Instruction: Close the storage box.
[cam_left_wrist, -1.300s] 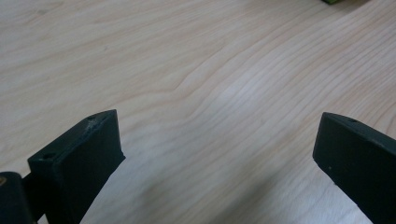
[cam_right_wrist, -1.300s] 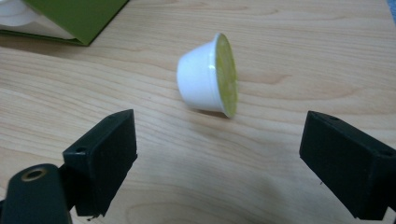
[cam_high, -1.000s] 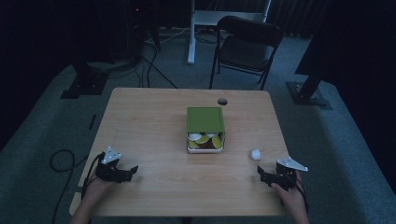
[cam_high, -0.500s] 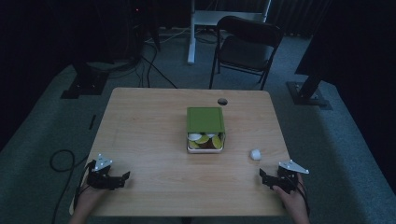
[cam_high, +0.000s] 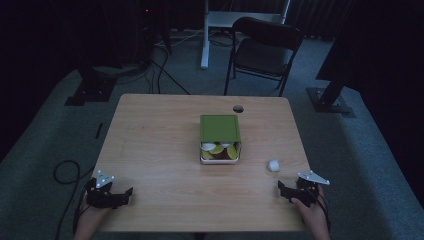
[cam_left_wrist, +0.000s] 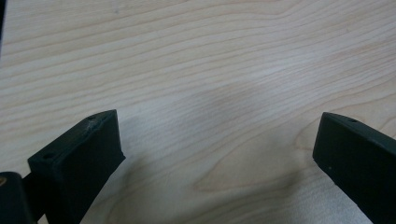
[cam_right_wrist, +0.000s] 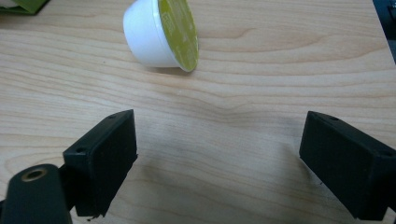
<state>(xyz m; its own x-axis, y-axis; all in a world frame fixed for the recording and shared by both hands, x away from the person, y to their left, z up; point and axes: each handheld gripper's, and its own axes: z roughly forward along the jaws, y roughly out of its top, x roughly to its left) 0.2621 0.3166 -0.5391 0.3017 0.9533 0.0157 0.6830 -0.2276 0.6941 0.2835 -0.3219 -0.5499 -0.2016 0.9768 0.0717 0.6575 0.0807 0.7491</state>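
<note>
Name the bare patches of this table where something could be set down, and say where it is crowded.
Free: the left half of the table, between left gripper and green box; also the near middle. Crowded: near the right gripper, where a white capsule lies.

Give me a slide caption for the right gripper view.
Open right gripper hovers over the wooden table, its jaws wide apart, facing a small white capsule with a green foil lid, tipped on its side.

High view dim, surroundings nearly black — gripper views brighter, perhaps slightly soft, shadows faint.
</note>
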